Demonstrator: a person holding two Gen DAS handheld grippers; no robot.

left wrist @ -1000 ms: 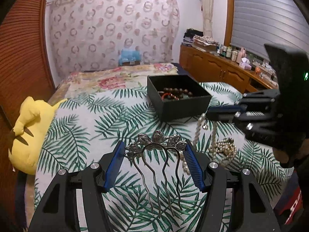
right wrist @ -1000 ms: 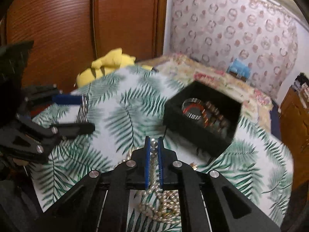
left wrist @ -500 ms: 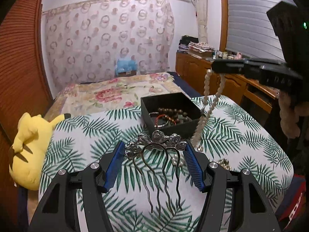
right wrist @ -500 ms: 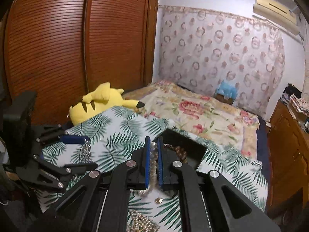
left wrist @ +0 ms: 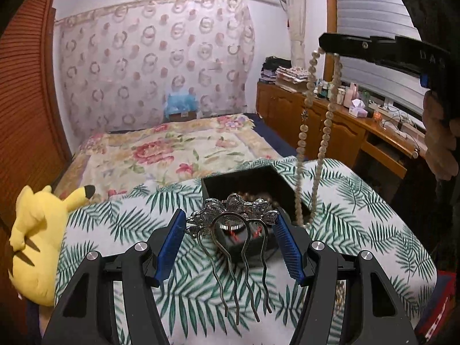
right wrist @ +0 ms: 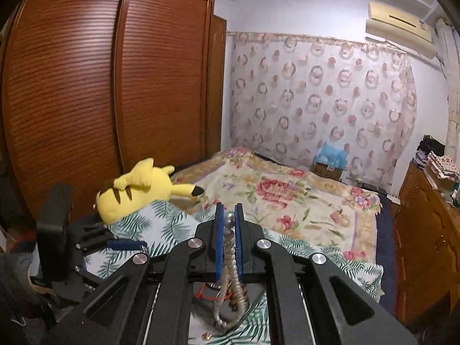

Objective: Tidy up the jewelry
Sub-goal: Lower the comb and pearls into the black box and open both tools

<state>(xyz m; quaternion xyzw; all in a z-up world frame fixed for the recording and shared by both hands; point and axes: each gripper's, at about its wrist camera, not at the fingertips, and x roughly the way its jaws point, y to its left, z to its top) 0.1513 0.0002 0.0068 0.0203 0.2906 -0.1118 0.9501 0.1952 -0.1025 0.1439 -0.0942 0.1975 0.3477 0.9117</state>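
Lifting a pearl necklace [left wrist: 312,132] clenched in the right gripper [right wrist: 229,224] above the black box [left wrist: 253,179] near the bed's foot edge, the left gripper [left wrist: 228,240] grasps a hair comb [left wrist: 237,221]; beads apparently already boxed, both pieces remain.

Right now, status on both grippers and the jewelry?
Left gripper holds silver hair comb. Right gripper shut on pearl necklace, hanging beside black box. Nothing blocking the box.

Your left wrist view looks along its fingers, close over the bed [left wrist: 120,224], toward the curtain [left wrist: 155,66]. Your right wrist view sits higher, facing the wardrobe [right wrist: 86,86]; both share bed, curtain and plush toy [left wrist: 37,244].
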